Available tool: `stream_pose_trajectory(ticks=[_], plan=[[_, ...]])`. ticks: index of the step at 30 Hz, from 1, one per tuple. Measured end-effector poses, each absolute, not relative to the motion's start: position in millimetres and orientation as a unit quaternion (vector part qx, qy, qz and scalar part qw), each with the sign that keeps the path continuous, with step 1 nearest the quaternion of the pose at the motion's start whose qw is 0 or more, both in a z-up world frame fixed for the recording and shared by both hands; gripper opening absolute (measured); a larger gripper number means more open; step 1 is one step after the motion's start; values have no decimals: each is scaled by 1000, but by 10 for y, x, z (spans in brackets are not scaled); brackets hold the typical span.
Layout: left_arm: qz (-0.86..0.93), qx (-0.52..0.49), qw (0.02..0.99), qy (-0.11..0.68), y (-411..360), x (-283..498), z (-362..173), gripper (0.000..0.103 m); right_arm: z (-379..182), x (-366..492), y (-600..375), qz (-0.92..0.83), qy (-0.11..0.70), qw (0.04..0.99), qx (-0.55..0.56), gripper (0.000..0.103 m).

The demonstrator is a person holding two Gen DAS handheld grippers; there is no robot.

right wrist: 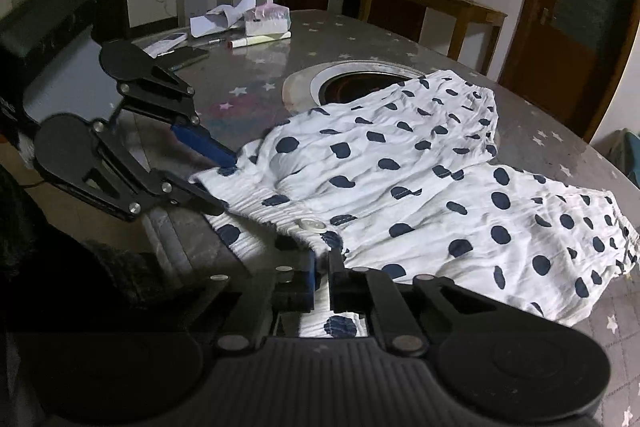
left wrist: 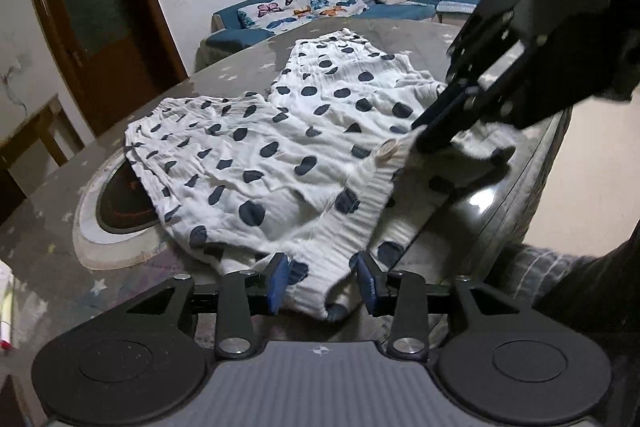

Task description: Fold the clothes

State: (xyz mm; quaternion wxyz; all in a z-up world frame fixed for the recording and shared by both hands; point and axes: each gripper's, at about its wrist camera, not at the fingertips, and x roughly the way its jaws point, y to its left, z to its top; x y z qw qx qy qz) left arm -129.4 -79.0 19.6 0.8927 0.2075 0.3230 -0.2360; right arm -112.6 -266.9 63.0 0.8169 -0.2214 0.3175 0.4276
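White shorts with dark blue dots (left wrist: 280,131) (right wrist: 420,167) lie spread on the grey star-patterned table (left wrist: 40,247) (right wrist: 360,39), ribbed waistband toward me, a white button (left wrist: 386,151) (right wrist: 312,225) on it. My left gripper (left wrist: 323,279) (right wrist: 216,173) is open, its blue pads (left wrist: 278,277) straddling the waistband's corner at the table edge. My right gripper (right wrist: 323,273) (left wrist: 430,141) is shut on the waistband just beside the button, lifting that fold slightly. Cloth under the fingers is hidden.
A round inset hob (left wrist: 120,203) (right wrist: 352,83) lies partly under one leg of the shorts. Papers, a tissue pack (right wrist: 268,19) and a marker (right wrist: 260,41) sit at the table's far side. A sofa (left wrist: 320,7) stands beyond; a person's sleeve (left wrist: 540,267) is close by.
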Motion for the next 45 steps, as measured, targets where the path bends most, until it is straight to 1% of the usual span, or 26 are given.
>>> stream_pose_trajectory(ticks=[3, 5, 7, 8, 10, 11, 12, 17, 19, 26, 30, 36, 39, 45], plan=[[-229, 214, 893, 323, -769, -1303, 179, 42, 681, -1191, -2694, 428, 311, 816, -234, 3], [-225, 218, 893, 322, -755, -1309, 171, 39, 697, -1228, -2697, 430, 309, 812, -245, 3], [-225, 217, 893, 322, -738, -1317, 178, 32, 677, -1268, -2693, 434, 309, 806, -258, 3], [-225, 217, 894, 322, -735, -1320, 179, 31, 651, -1283, -2687, 436, 311, 803, -262, 3], [-225, 217, 894, 321, -729, -1325, 183, 22, 584, -1309, -2663, 439, 317, 797, -268, 3], [-225, 216, 895, 320, -723, -1330, 192, 21, 553, -1325, -2651, 441, 318, 794, -272, 3], [-225, 215, 895, 319, -713, -1335, 206, 13, 533, -1343, -2644, 442, 318, 792, -276, 3], [-240, 201, 895, 317, -604, -1342, 332, 14, 568, -1356, -2699, 448, 320, 788, -277, 3], [-245, 193, 896, 316, -569, -1317, 386, 16, 549, -1347, -2702, 451, 325, 785, -274, 3], [-260, 142, 912, 283, -531, -1165, 674, 17, 454, -1351, -2681, 466, 340, 770, -273, 3], [-274, 142, 910, 276, -820, -973, 600, 16, 497, -1331, -2730, 468, 349, 772, -250, 4], [-309, 126, 894, 299, -1211, -652, 334, 15, 672, -1216, -2973, 432, 348, 807, -203, 7], [-325, 134, 884, 307, -1326, -648, 223, 15, 641, -1091, -3097, 395, 350, 828, -188, 11], [-345, 151, 872, 313, -1436, -707, 100, 14, 562, -896, -3320, 349, 366, 847, -162, 11]])
